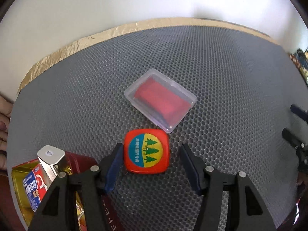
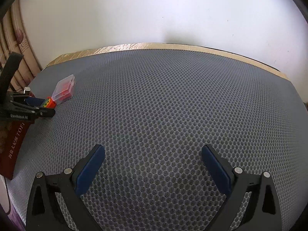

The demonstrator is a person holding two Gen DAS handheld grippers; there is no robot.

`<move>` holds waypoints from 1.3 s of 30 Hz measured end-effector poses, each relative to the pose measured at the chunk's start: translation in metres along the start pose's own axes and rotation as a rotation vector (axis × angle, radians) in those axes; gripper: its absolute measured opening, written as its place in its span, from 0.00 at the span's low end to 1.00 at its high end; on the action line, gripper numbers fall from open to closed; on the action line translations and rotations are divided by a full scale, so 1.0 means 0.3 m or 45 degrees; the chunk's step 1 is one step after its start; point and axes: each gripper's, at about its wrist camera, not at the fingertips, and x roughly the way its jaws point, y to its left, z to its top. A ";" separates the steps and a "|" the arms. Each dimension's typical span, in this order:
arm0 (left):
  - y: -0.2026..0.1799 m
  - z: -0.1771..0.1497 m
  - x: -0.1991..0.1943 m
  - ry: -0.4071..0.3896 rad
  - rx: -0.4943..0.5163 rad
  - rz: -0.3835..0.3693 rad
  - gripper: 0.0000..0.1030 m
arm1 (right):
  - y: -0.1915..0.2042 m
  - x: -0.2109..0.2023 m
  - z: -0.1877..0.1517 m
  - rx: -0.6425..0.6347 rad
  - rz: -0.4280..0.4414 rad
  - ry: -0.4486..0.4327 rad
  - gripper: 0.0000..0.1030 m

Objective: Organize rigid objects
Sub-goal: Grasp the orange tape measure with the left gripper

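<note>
The left gripper (image 1: 151,154) hangs steeply over the grey honeycomb mat (image 1: 221,67), its blue pads (image 1: 113,170) spread either side of a red tape measure (image 1: 146,151) with a round label of green pine trees. The left pad sits just at the tape measure's side, whether touching I cannot tell, while the right pad stands clear with a gap of mat showing, so nothing is pinched. Beside the gripper's left finger an open dark red gift box (image 1: 80,159) with a gold lining holds a red and blue carton (image 1: 35,188) and a silver rectangular case (image 1: 51,157) standing on end. Just past the tape measure, almost touching its far corner, lies a clear plastic case (image 1: 160,99) with something red inside, lying flat and turned at an angle. Over to the right, the right gripper (image 2: 153,160) hovers above bare mat with its fingers spread wide and empty. A strip of gold foil (image 1: 77,42) edges the mat's far side, below a white wall (image 1: 154,0)
</note>
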 end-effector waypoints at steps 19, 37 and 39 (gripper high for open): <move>-0.142 -0.315 -0.194 -0.104 -0.123 -0.126 0.46 | -0.017 0.019 0.008 0.024 -0.003 0.019 0.97; -0.146 -0.564 -0.262 -0.128 -0.319 -0.173 0.46 | 0.344 0.077 0.219 -0.249 0.238 0.063 0.97; -0.142 -0.575 -0.266 -0.138 -0.331 -0.183 0.46 | 0.426 0.125 0.268 -0.308 0.256 0.090 0.97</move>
